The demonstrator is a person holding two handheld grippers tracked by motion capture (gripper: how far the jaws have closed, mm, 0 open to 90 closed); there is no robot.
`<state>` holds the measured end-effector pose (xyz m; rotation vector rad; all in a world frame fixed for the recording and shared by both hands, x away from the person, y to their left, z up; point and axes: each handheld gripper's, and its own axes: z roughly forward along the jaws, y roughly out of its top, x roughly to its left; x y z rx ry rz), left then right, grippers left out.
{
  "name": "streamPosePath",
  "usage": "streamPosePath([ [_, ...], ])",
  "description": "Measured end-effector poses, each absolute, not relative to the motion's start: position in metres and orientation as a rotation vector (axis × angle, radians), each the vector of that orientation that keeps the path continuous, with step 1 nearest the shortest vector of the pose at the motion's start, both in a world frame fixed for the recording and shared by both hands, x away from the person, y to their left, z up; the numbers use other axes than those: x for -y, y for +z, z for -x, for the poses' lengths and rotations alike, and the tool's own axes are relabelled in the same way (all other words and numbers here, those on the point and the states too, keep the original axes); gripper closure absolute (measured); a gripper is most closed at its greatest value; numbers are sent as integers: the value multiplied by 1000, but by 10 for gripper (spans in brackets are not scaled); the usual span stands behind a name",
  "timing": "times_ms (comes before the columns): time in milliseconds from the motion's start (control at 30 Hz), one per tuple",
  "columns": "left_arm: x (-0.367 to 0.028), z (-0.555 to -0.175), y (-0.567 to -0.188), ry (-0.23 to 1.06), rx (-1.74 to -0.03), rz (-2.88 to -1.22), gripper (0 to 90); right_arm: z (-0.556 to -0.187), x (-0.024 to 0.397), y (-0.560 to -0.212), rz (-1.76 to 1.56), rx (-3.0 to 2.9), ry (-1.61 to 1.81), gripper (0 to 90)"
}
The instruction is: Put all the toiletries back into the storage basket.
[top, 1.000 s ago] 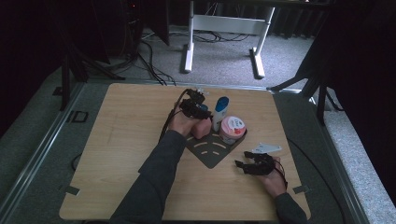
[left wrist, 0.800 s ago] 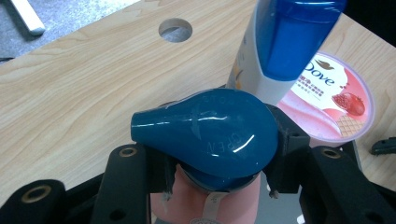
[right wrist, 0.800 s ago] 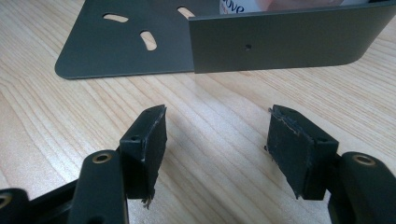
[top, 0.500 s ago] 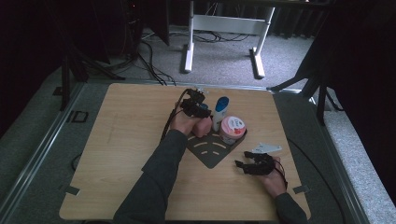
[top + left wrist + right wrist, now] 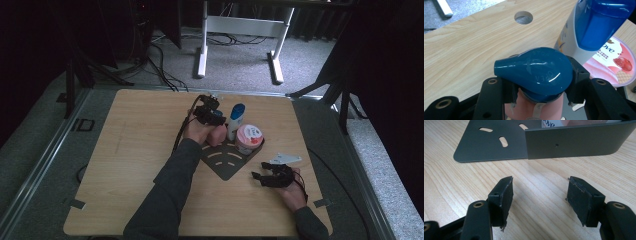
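left gripper (image 5: 210, 116) | grips pink bottle (image 5: 218, 135) | edges slightly toward 6 o'clock from the white bottle (image 5: 235, 121)

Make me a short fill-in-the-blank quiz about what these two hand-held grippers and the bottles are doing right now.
1. The left gripper is shut on a pink bottle's ____ flip cap.
2. The right gripper has ____ between its open jaws.
3. The white bottle stands ____ on the dark metal tray.
4. The round tub has a ____ lid.

Missing words: teal; nothing; upright; pink

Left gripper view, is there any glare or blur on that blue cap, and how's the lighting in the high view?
Left gripper view: white glare streaks the teal cap; the nearer blue-capped bottle looks soft. High view: dim, and dark around the table.
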<state>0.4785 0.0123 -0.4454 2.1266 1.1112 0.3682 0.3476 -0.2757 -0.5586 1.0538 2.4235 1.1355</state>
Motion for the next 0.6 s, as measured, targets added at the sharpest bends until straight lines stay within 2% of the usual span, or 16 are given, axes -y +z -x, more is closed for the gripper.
streamPosePath([
  [600,-11,-478,-447,377,-1141,-2088,527,-348,276,-559,-1048,-2425,1132,373],
])
